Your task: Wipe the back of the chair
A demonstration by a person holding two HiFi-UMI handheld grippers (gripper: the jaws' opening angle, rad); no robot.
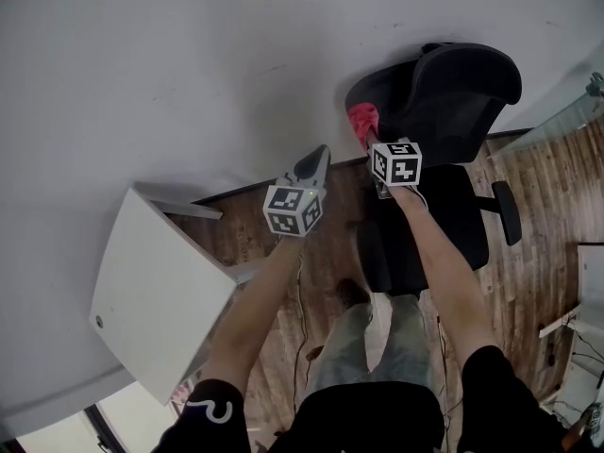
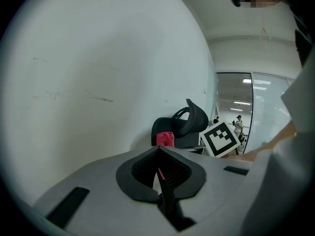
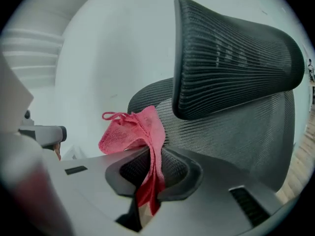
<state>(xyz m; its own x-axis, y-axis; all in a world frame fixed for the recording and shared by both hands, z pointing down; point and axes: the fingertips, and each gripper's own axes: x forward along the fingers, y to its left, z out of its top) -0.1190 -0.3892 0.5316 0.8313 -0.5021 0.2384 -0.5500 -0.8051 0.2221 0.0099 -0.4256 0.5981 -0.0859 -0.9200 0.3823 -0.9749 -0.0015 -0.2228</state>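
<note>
Pinching a crumpled pink-red terry cloth [image 3: 129,132], the right gripper [image 3: 150,154] has its jaws clamped on the cloth's lower fold. The bunched top lies at the backrest of the black mesh office chair [image 3: 236,141], just under its curved mesh headrest [image 3: 231,58]; can't tell if it touches. Head view: chair approx 1 o'clock, cloth at its left edge. Left gripper [image 1: 319,154] sits approx 12 o'clock w/ jaws pressed together, apart from the chair, facing the white wall [image 1: 189,55]. White rectangular tabletop [image 1: 151,300] at 8 o'clock, over wood-plank floor [image 1: 538,206].
</note>
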